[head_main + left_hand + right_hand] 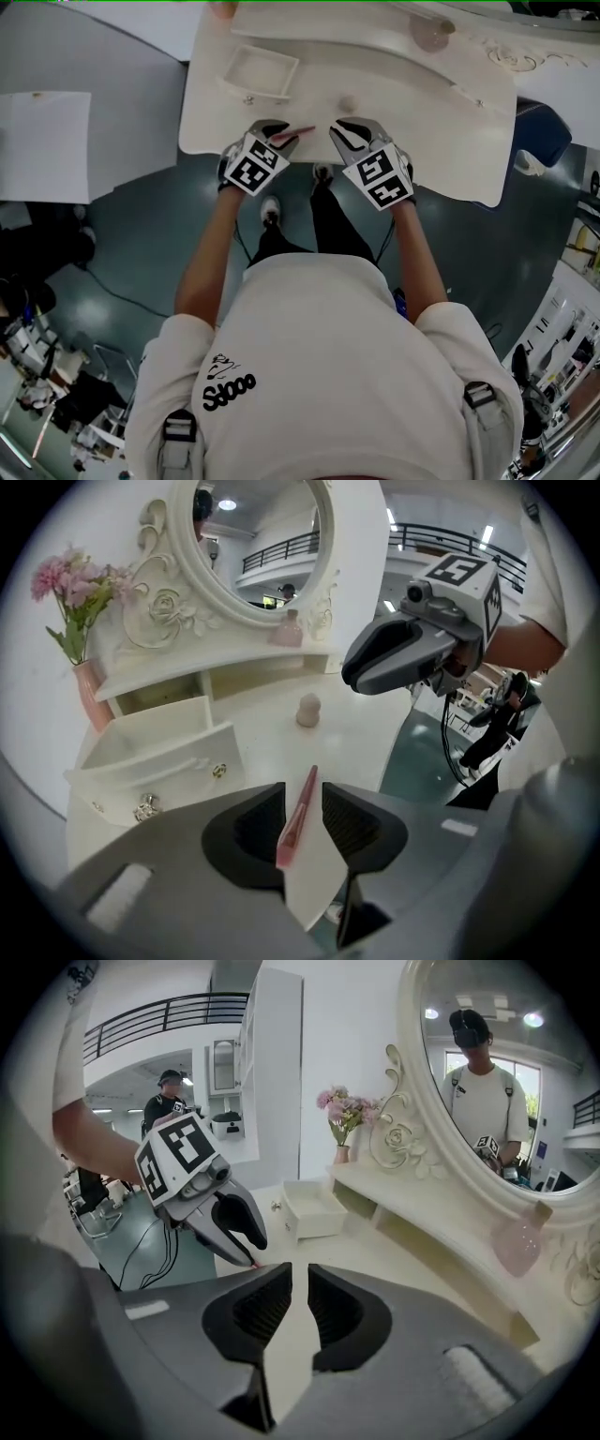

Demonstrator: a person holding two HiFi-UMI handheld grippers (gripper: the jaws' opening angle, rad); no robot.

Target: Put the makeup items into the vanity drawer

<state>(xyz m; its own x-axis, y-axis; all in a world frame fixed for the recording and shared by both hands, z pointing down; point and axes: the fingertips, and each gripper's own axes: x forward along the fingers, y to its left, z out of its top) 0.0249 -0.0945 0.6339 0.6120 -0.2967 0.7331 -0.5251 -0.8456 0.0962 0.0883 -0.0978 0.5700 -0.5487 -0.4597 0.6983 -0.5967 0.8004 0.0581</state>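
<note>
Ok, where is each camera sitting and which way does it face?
Head view: on the person's head, looking steeply down at the vanity; shirt, arms, left claw, right claw show.
Left gripper view: on the left claw, facing drawer and mirror; open jaws straddle a brush.
Right gripper view: on the right claw, facing drawer and mirror; open, empty jaws.
Shared: each gripper view shows the other claw.

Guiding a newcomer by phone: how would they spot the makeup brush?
On the white vanity table, look at the front edge, right of the open drawer. The brush lies between the left gripper's open jaws: thin, pink, unlike the rounded sponge behind.
</note>
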